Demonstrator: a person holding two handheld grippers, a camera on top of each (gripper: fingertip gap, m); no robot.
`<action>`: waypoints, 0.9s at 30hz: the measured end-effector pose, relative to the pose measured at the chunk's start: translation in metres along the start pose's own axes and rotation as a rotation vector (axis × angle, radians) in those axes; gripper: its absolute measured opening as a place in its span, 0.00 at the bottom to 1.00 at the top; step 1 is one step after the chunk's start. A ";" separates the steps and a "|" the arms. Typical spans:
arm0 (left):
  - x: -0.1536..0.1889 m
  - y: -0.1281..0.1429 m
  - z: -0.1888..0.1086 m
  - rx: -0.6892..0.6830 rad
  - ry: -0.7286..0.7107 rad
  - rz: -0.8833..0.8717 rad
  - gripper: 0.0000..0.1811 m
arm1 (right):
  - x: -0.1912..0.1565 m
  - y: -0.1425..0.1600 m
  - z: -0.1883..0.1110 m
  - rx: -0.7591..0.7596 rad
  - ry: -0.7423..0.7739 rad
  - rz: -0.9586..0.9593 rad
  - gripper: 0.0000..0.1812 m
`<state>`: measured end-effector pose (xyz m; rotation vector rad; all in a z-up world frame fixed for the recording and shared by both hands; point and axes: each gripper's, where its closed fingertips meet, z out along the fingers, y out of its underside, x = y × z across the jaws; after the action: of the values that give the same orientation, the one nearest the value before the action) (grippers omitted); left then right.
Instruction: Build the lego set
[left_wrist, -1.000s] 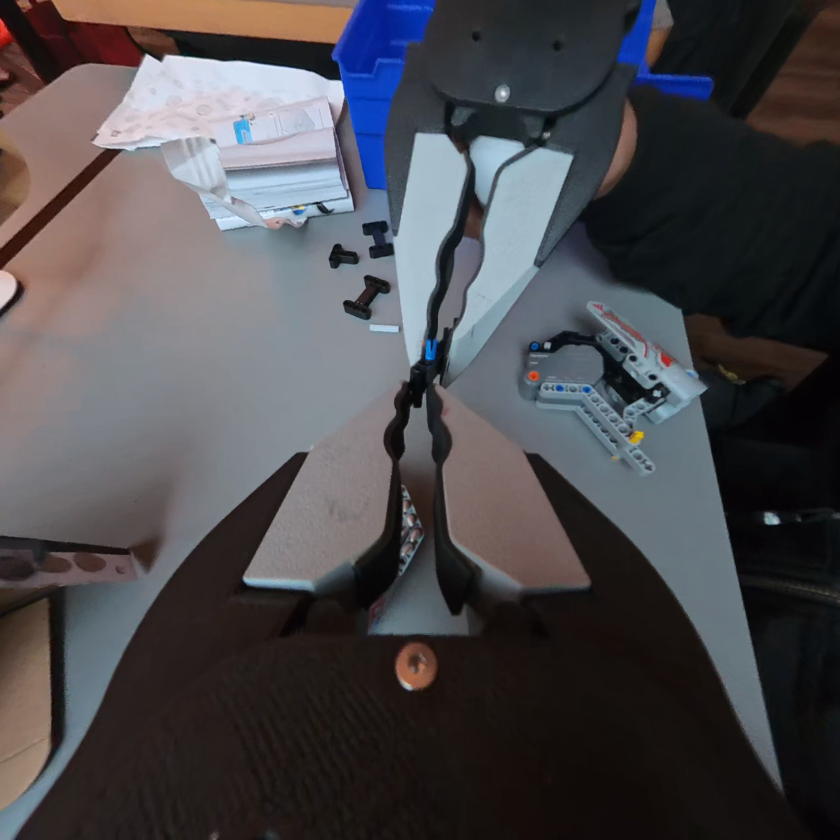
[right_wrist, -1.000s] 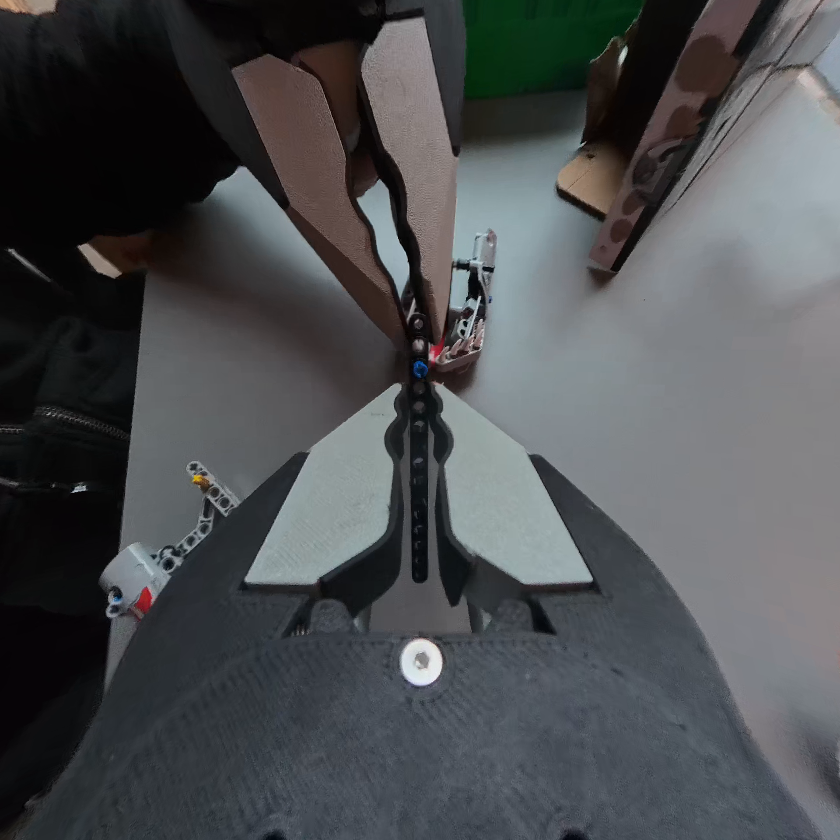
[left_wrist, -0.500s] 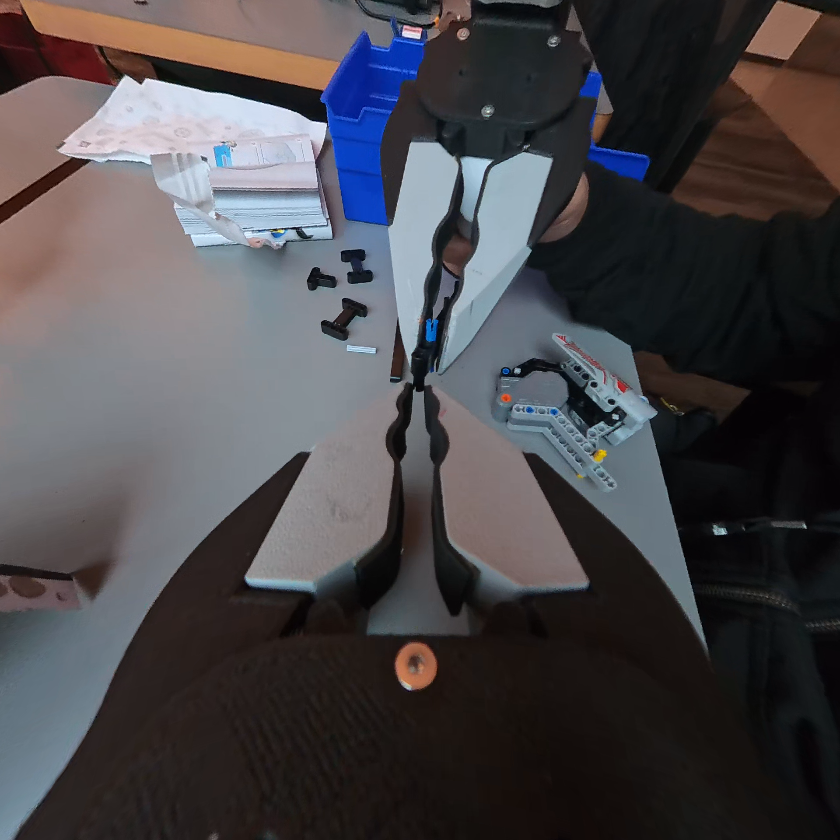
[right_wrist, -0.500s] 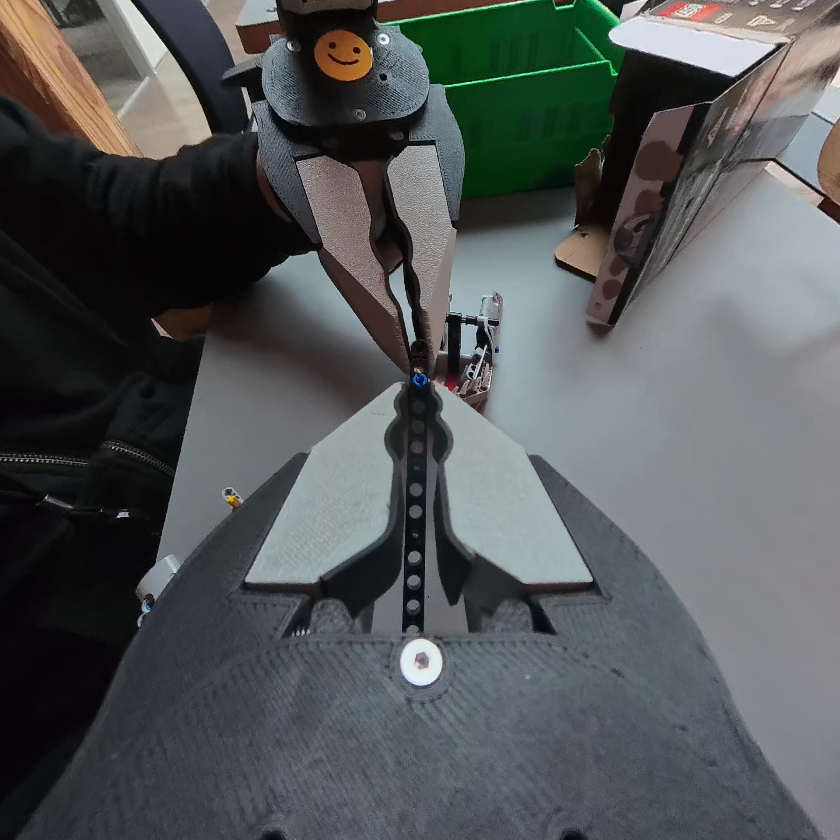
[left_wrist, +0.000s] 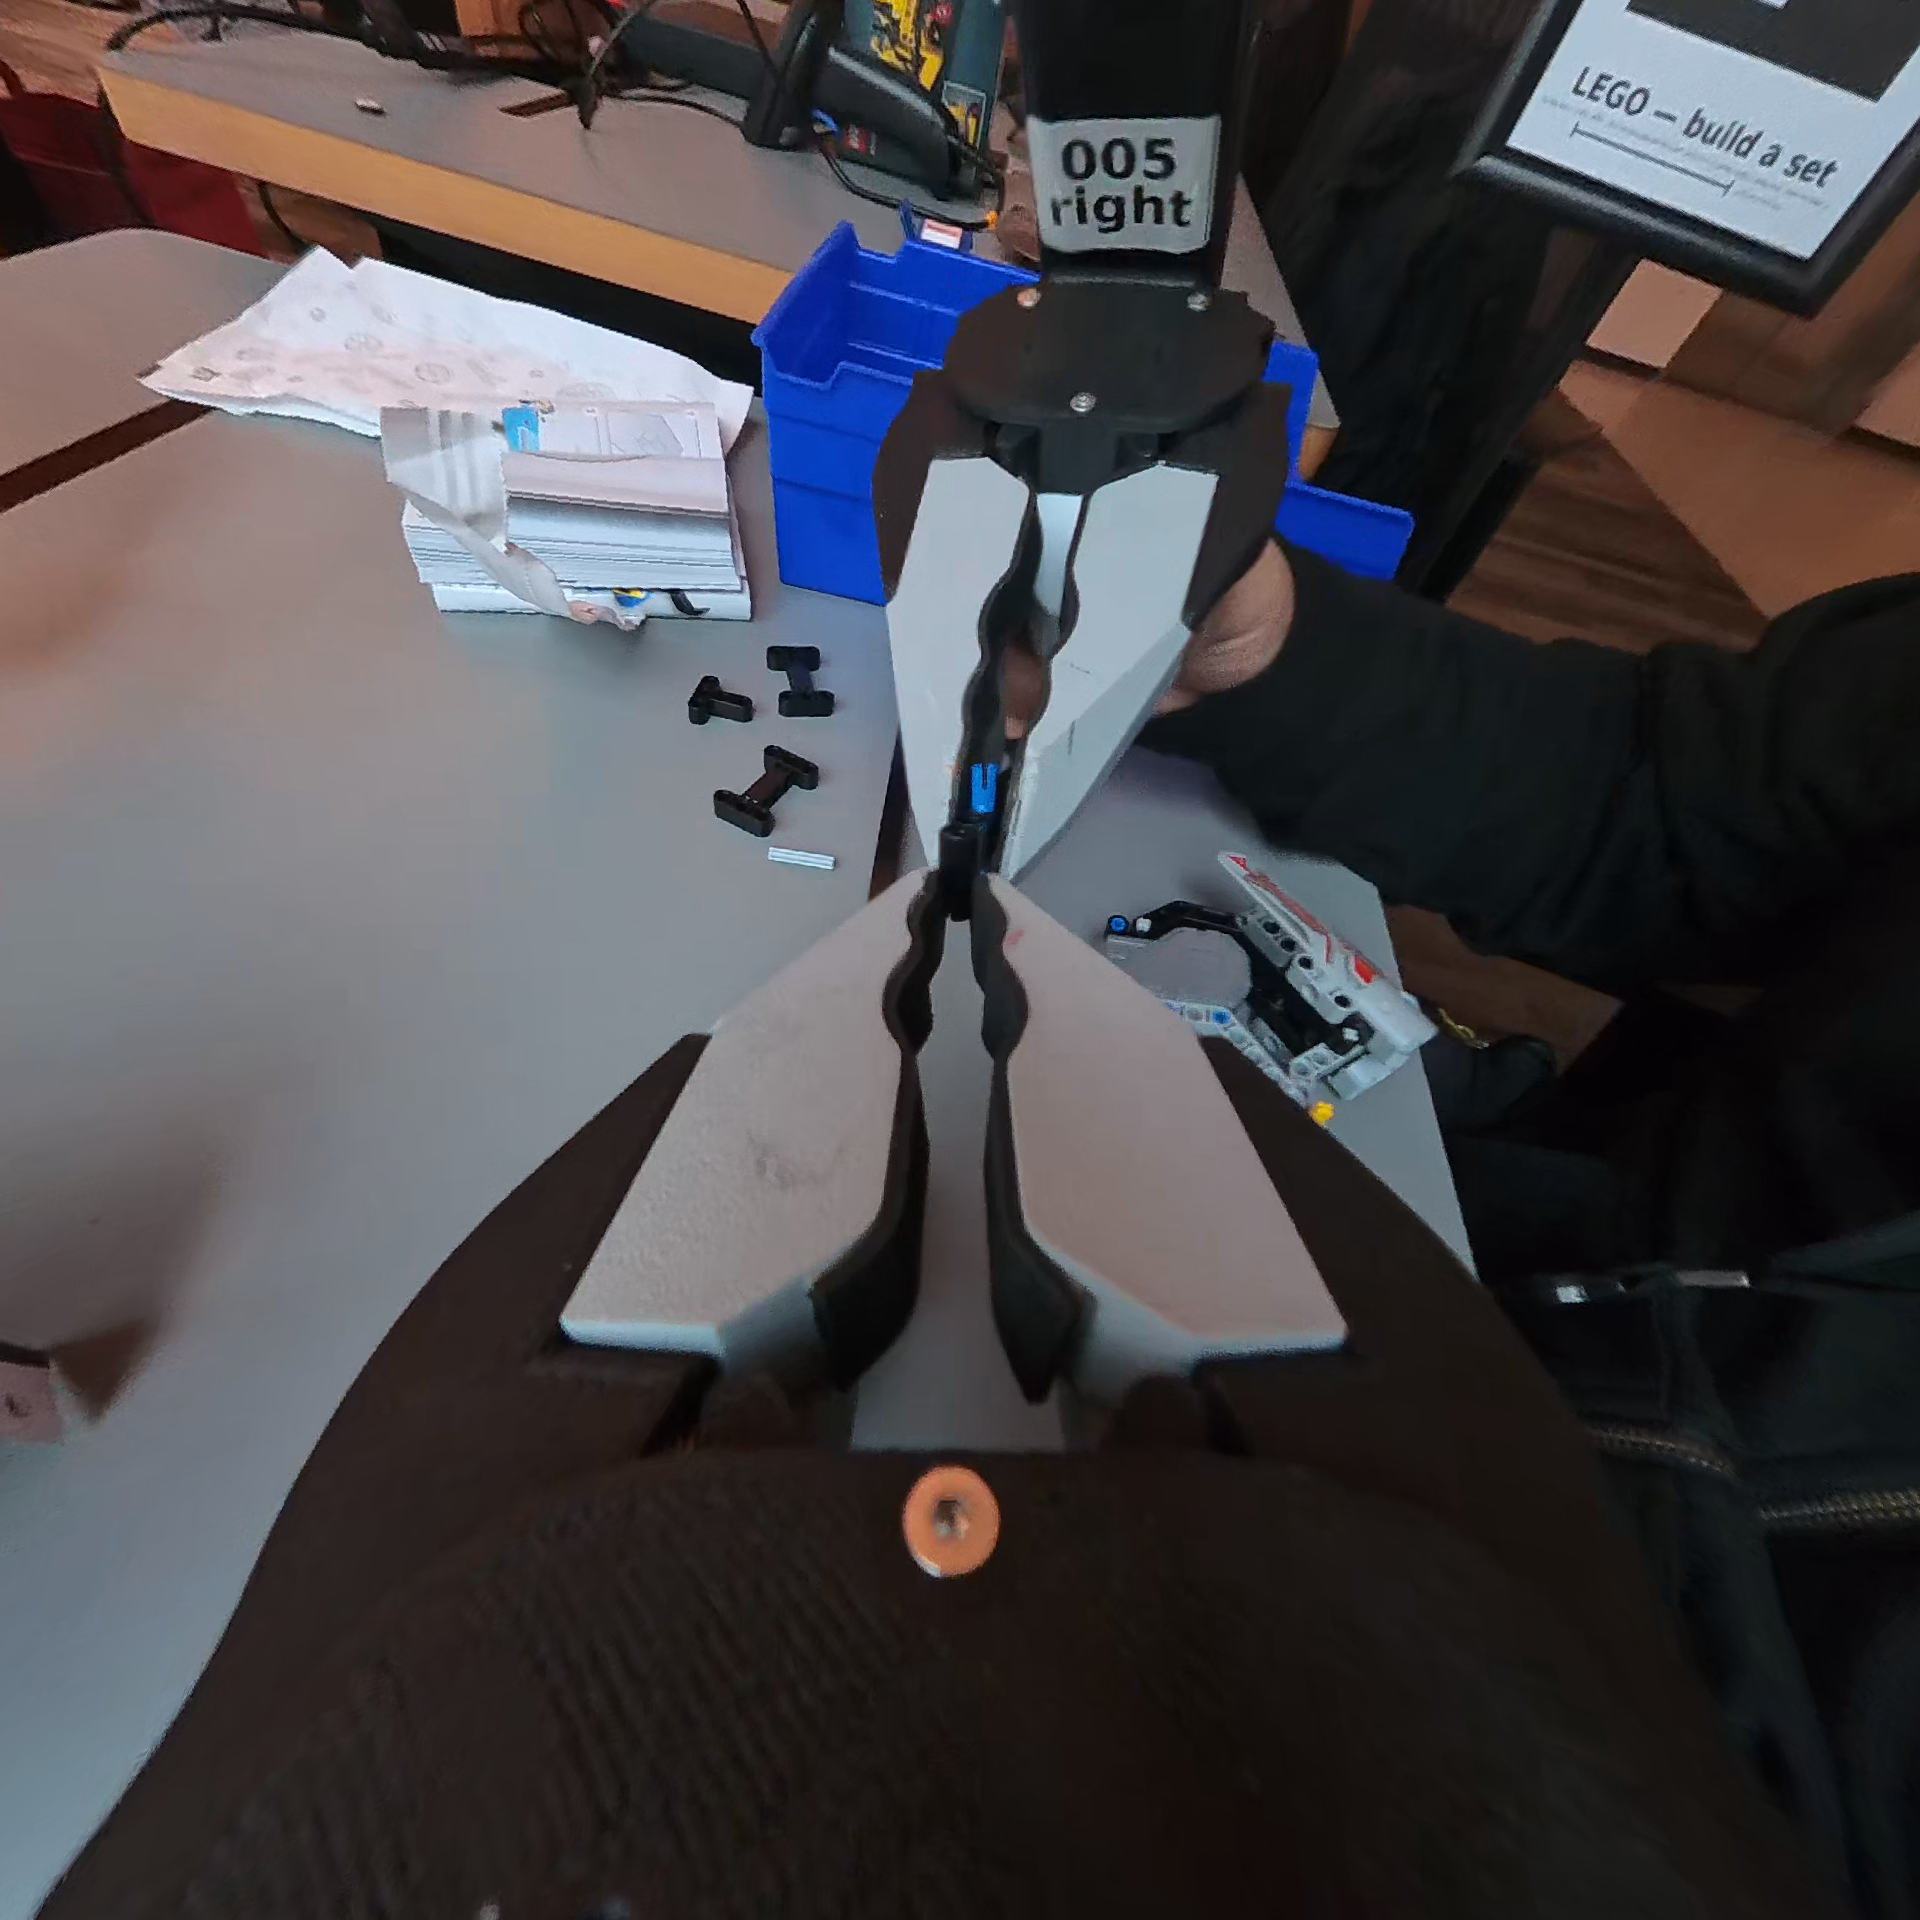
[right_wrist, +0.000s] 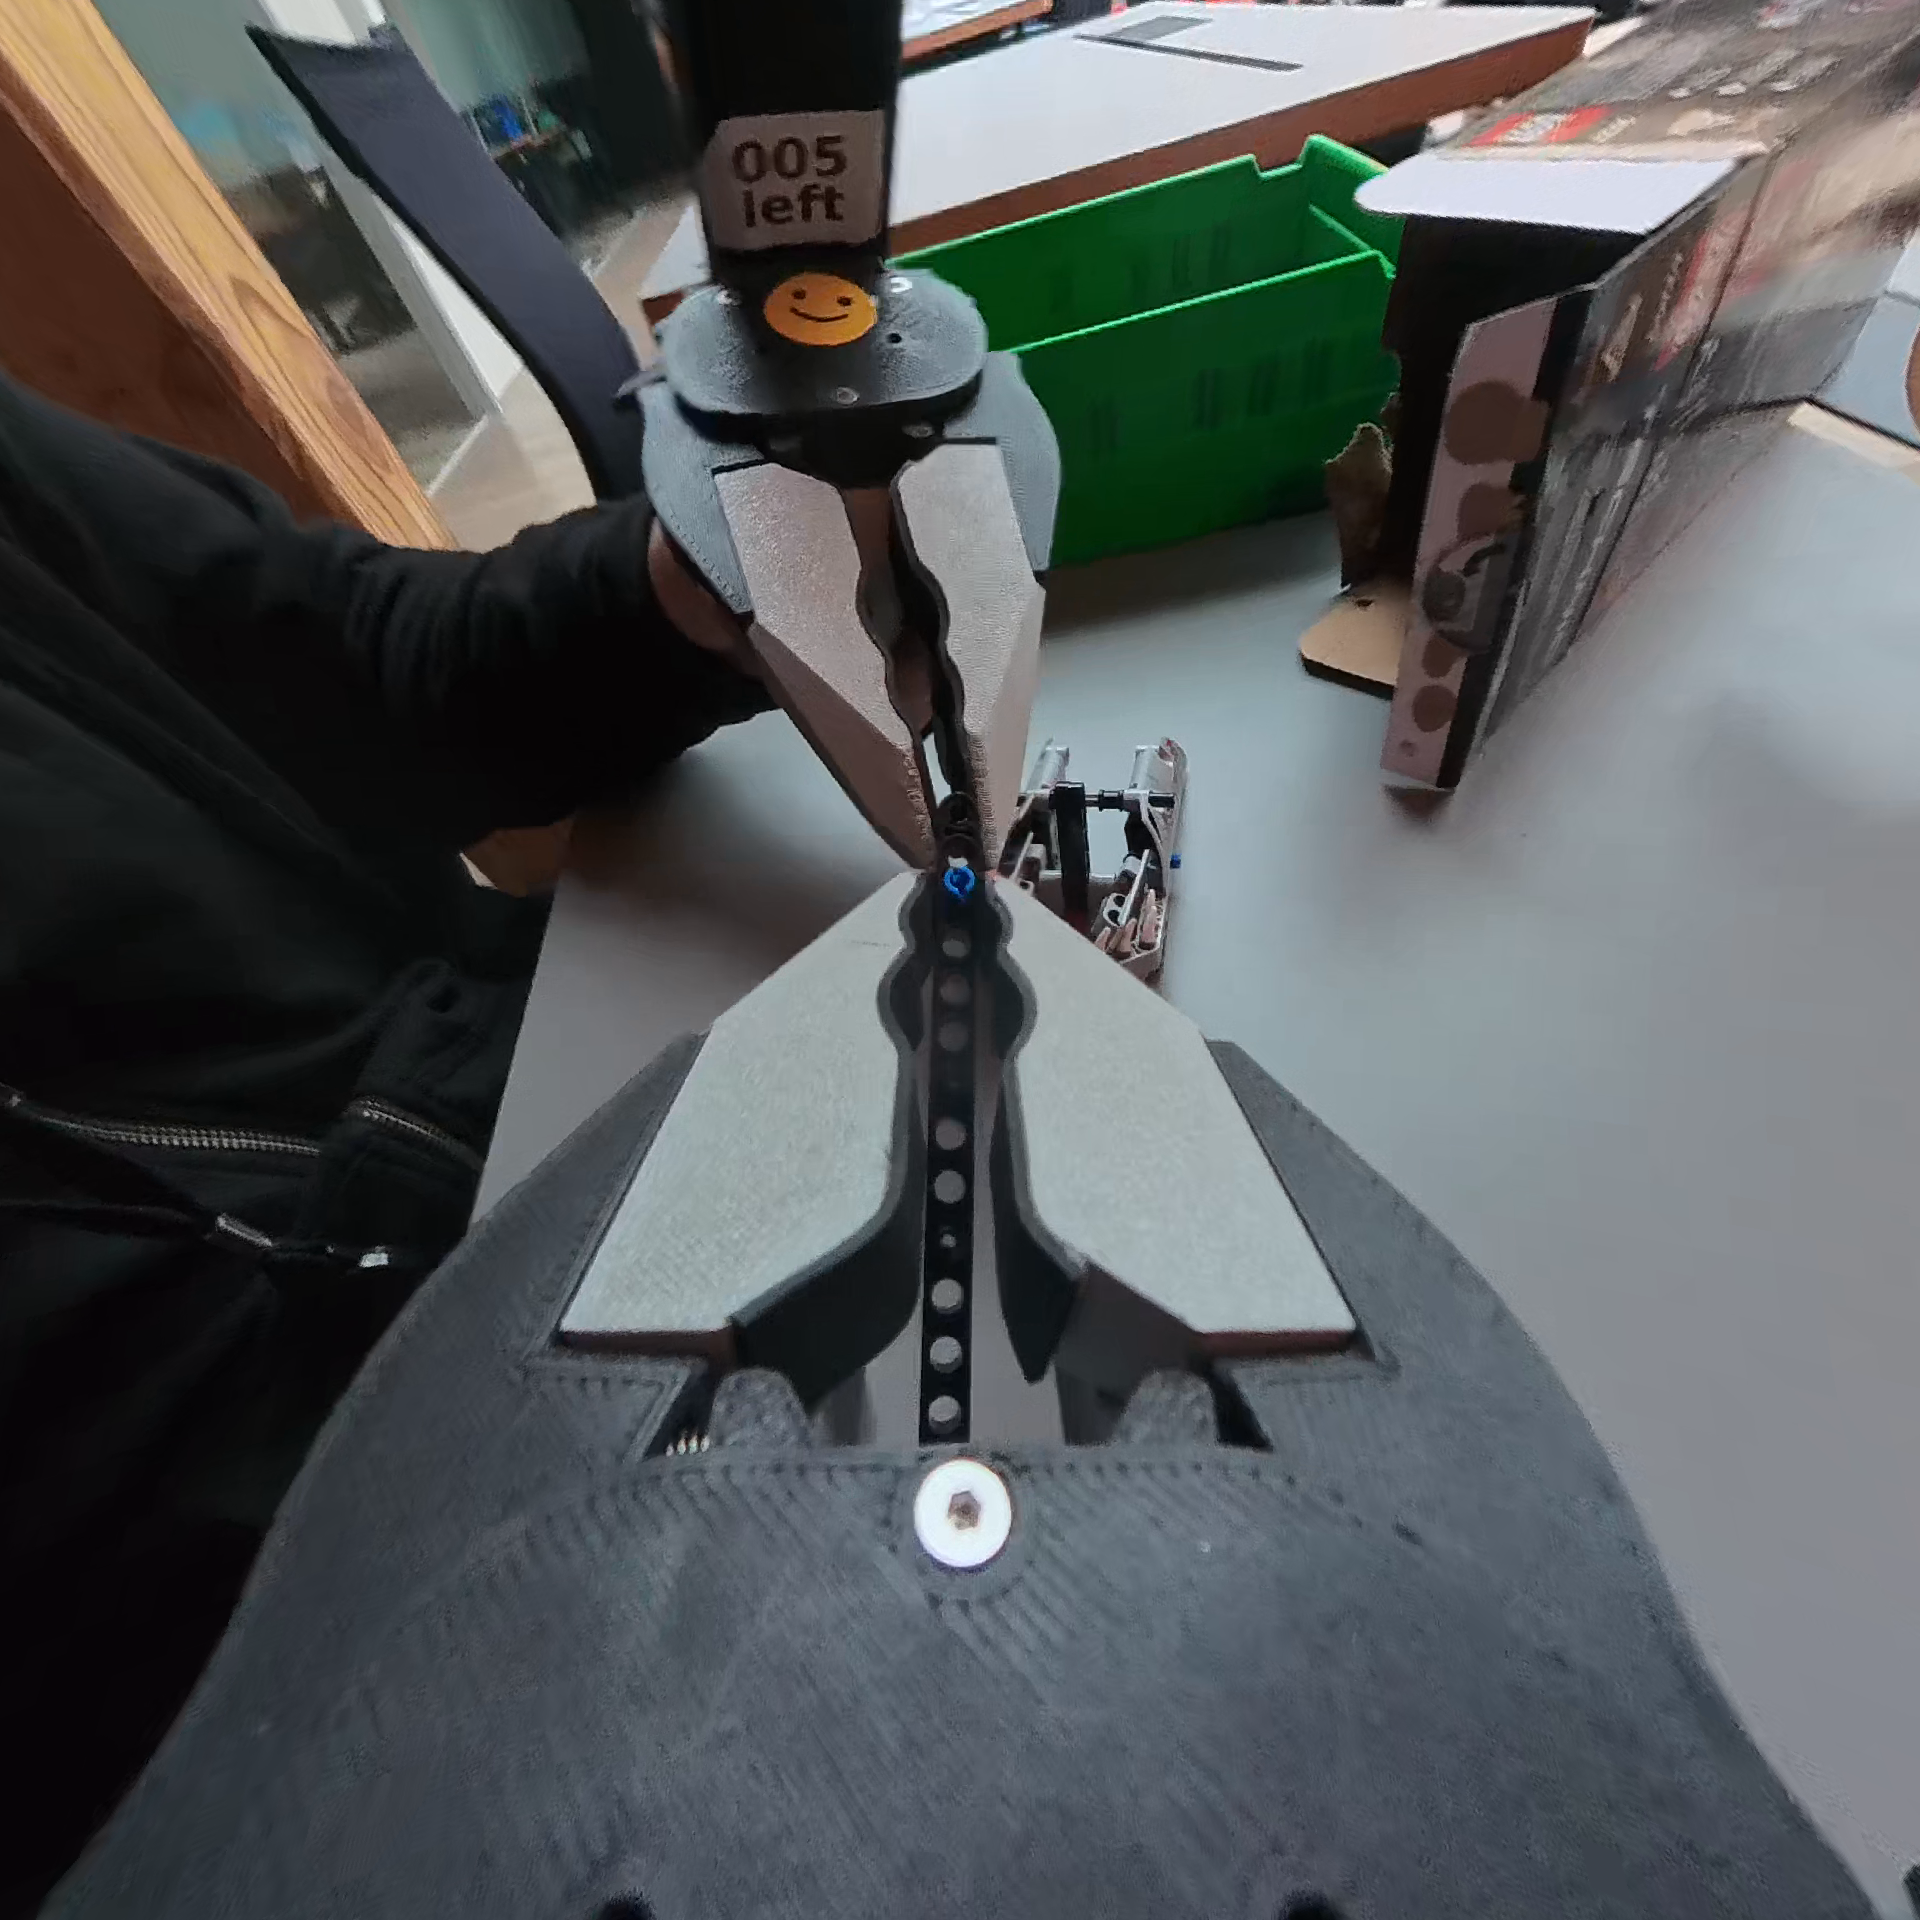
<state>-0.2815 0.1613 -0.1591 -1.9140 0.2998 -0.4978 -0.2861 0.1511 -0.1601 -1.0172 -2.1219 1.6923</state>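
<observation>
My right gripper (right_wrist: 956, 888) is shut on a long black beam (right_wrist: 948, 1153) with a row of holes, which runs back between its fingers. A blue pin (right_wrist: 957, 881) sits in the beam's front end. My left gripper (left_wrist: 956, 902) faces it tip to tip, shut on a small black piece (left_wrist: 960, 847) at that end. I cannot tell whether that piece is separate from the beam. The left gripper also shows in the right wrist view (right_wrist: 951, 831). The right gripper (left_wrist: 985, 816) and the blue pin (left_wrist: 981, 784) show in the left wrist view. Both are held above the grey table (left_wrist: 364, 935).
A grey-white sub-assembly (left_wrist: 1278, 987) lies at the table's right edge, another (right_wrist: 1101, 852) behind the tips. Loose black connectors (left_wrist: 767, 790) and a small grey axle (left_wrist: 800, 858) lie near manuals (left_wrist: 592, 520) and a blue bin (left_wrist: 842, 416). A green bin (right_wrist: 1174, 343) and the set's box (right_wrist: 1558, 520) stand far off. Only a small space, under 4 cm, lies between the two pairs of fingers.
Both grippers have risen from the table and both views have tilted up. The tips parted slightly half a second ago and now meet again at the beam's end.
</observation>
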 end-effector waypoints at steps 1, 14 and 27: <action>0.002 -0.004 -0.001 0.026 0.010 -0.015 0.02 | -0.002 -0.003 -0.001 0.019 -0.002 0.007 0.02; -0.018 0.036 0.041 -0.287 -0.157 0.036 0.10 | 0.026 -0.008 -0.039 0.091 0.017 0.156 0.01; -0.028 0.089 0.059 -0.675 -0.197 0.122 0.33 | 0.040 0.013 -0.039 -0.001 0.076 0.162 0.02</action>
<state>-0.2760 0.1875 -0.2667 -2.5557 0.4953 -0.1211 -0.2874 0.2079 -0.1698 -1.2637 -2.0418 1.6941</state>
